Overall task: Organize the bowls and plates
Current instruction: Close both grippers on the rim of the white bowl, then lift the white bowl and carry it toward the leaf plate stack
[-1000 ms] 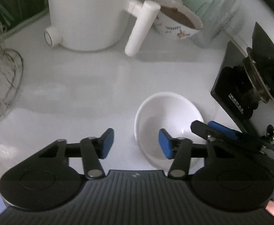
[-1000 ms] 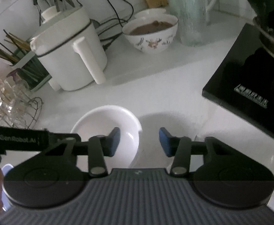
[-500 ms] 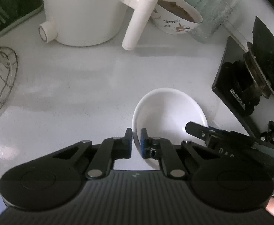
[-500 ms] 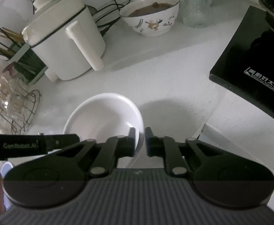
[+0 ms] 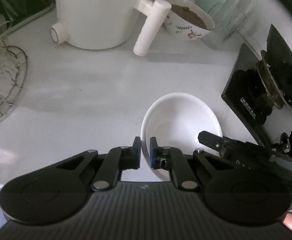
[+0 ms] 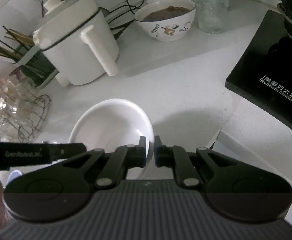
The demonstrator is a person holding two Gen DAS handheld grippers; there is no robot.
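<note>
A white bowl [image 5: 180, 120] is held between both grippers over the white counter. My left gripper [image 5: 145, 150] is shut on its left rim, one pad outside and one inside. My right gripper [image 6: 150, 150] is shut on its right rim in the same way; the bowl also shows in the right wrist view [image 6: 112, 122]. The bowl is empty. Each gripper's body shows at the edge of the other's view.
A white electric pot [image 5: 100, 14] with a long handle stands at the back. A patterned bowl of brown food [image 6: 165, 24] and a glass jug [image 6: 211, 4] sit behind it. A black cooktop [image 6: 269, 74] is on the right, a wire rack of glasses [image 6: 20, 112] on the left.
Both grippers went from open beside the bowl to shut on its opposite rims. The views have since shifted a little, with the bowl held in both grippers.
</note>
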